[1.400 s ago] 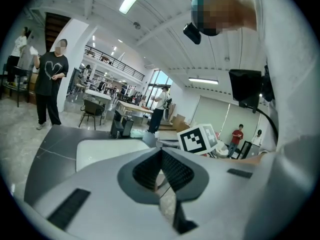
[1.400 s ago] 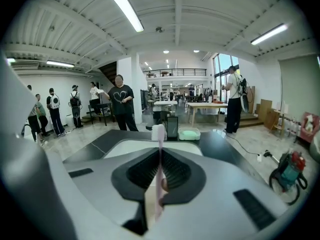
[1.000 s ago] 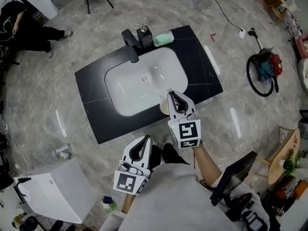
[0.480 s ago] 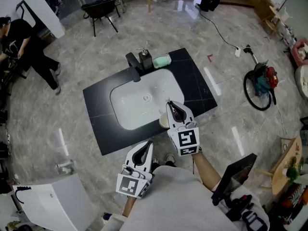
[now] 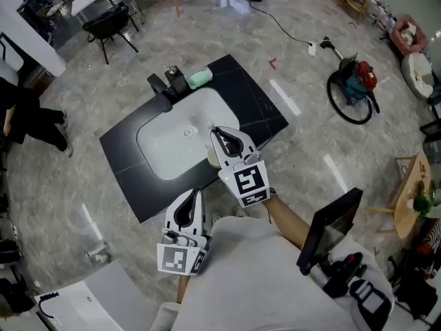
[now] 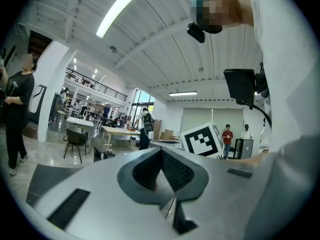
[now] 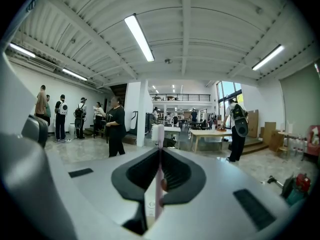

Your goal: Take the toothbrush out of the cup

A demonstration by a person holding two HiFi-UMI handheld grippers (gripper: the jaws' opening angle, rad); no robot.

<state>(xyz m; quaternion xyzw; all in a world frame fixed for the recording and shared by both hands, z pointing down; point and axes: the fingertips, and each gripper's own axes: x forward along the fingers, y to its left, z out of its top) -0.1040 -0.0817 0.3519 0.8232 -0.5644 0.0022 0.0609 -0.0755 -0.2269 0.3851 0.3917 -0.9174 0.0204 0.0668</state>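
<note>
Nearest the body: left hand-held gripper (image 5: 187,211), low in the head view, short of the tabletop (image 5: 265,112) edge. Its own view shows the jaws pressed together with nothing between them. It is well apart from the task's things; it has no part in the coming move, as I judge it.

Next out: right hand-held gripper (image 5: 220,138), over the near rim of the sink (image 5: 176,140). In the right gripper view the jaws are clamped on the toothbrush (image 7: 158,136). Thin pink-and-white handle, standing upright between the pads, pale head sticking up past the fingertips. Long axis: vertical, crossing the gripper's roughly level pointing line at about a right angle.

Just beneath and to the left of that gripper in the head view: the pale cup (image 5: 211,160), on the tabletop at the sink's near edge, partly covered by the gripper body. The lower end of the handle is hidden behind the jaws in every view, so I cannot tell whether it has cleared the cup's rim.

Judgement: the deciding relation is brush directly above cup, axis in line with the cup's opening. Withdrawal should run straight up along the handle; any sideways drift before clearance risks tipping the cup.

Farther: faucet (image 5: 160,88) and soap dispenser (image 5: 172,78) at the sink's far side, out of the path.
</note>
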